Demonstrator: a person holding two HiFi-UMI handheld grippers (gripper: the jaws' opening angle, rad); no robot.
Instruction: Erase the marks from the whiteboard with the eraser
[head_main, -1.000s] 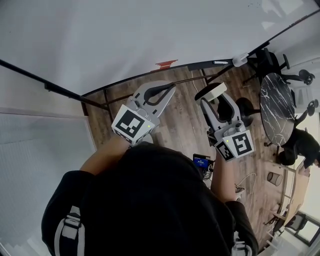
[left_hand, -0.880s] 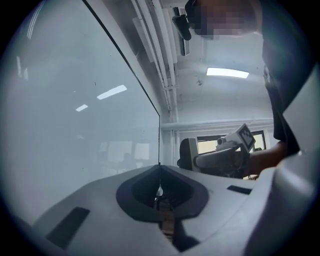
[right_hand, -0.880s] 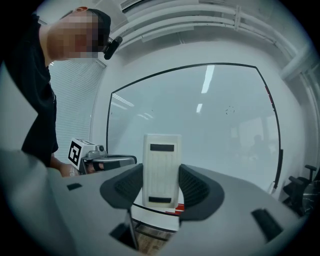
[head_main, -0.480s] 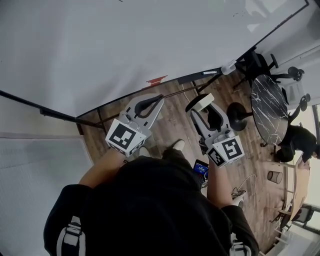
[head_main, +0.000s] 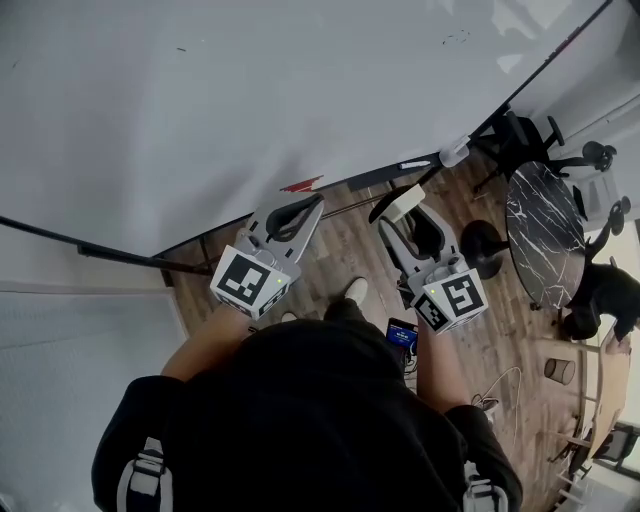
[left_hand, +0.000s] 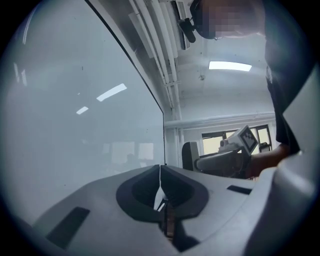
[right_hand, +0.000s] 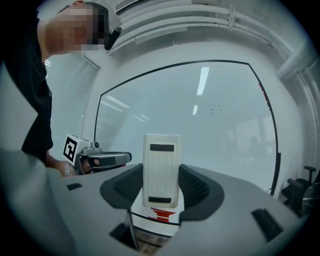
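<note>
1. Your right gripper (head_main: 408, 215) (right_hand: 161, 173) is clamped on the eraser (head_main: 405, 200) (right_hand: 161, 160). The eraser stands upright between the jaws, low down near the bottom edge of the whiteboard (head_main: 250, 90) (right_hand: 200, 130) (left_hand: 75, 100).
2. Your left gripper (head_main: 312, 205) (left_hand: 160, 167) is pressed closed with nothing in it. It sits beside the right one, and the two are apart.
3. The board's dark frame runs from lower left up to the upper right corner. Most of the board above both grippers is open white surface.
4. A faint mark (head_main: 455, 38) (right_hand: 216, 110) sits high on the board's right side. A small dark speck (head_main: 180, 48) lies far to its left.
5. The tray (head_main: 395, 172) runs along the bottom edge just ahead of the eraser. A white object (head_main: 455, 152) rests at the tray's right end, and a red label (head_main: 300, 184) shows to its left.
6. Right of you stand a round marble table (head_main: 545, 235) and office chairs (head_main: 520, 130). A seated person (head_main: 600, 290) is beyond the table, well clear of the board.
7. The floor (head_main: 350, 250) is wooden planks, with your shoe (head_main: 352, 292) on it. The left gripper view shows a ceiling light (left_hand: 230, 65) and windows.
</note>
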